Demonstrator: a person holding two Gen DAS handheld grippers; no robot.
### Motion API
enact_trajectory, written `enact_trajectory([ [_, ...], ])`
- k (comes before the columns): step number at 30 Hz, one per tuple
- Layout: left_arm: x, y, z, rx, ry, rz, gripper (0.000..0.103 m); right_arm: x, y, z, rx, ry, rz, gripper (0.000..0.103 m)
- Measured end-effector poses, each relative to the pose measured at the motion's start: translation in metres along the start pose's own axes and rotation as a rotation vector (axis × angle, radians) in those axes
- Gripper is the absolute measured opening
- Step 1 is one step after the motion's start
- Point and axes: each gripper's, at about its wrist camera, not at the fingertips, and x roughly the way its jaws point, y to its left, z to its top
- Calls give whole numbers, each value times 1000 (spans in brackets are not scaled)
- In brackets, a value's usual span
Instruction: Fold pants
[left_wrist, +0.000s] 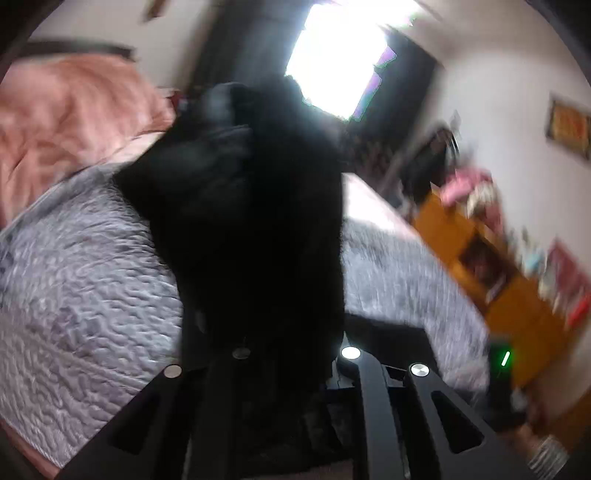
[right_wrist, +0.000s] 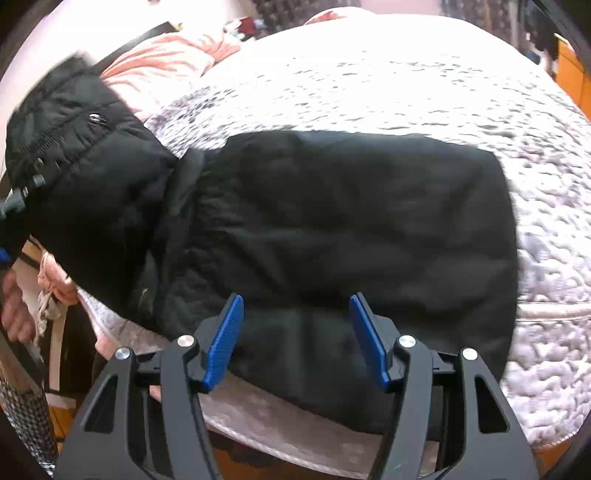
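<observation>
**A:** Where do the pants stand?

**Me:** The black padded fabric pants (right_wrist: 351, 229) lie mostly flat on the pale grey quilted bedspread (right_wrist: 535, 258), near its front edge. The waistband end (right_wrist: 85, 147), with its zip and snap, is raised off the bed at the left of my right wrist view. In my left gripper (left_wrist: 266, 332) the jaws are nearly together, clamped on a thick bunch of that black cloth, which hangs in front of the lens and hides the pads.

**A:** And your right side?

**Me:** My right gripper (right_wrist: 295, 339) hangs over the near hem, its blue ribbed pads (right_wrist: 221, 343) about half apart, pinching nothing.

**A:** How would you finish the fold cleanly?

**Me:** I judge the raised end should travel across and come down square on the flat part, edges matched. The right jaws could pin the near edge so the lower layer doesn't drag. The padding is bulky, so it may spring back; I'd press it before letting go.

**A:** Any risk?

**Me:** The left view is blurred; I can't tell how much cloth I truly have.
</observation>
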Motion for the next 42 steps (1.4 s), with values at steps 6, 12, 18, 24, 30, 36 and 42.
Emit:
enact_trajectory([
  [6,55,-67,-42,194,171,14,23,-8,-25,0,42,-18,-30,60],
  [12,77,-97,-76,300,333,-112,67,-4,-40,-5,79,-10,-12,60],
  [18,22,-72,-48,208,176,-165,97,-8,-47,-7,93,-13,2,61],
  [24,67,9,-52,40,261,214,97,-6,-44,-9,83,-5,-17,63],
  [30,88,50,-84,-106,307,235,100,-27,-29,3,70,-39,-46,85],
  [36,79,47,-73,-152,329,202,99,-25,-7,36,43,-26,34,92],
  [42,64,63,-74,-215,323,205,99,37,-7,51,135,108,153,71],
])
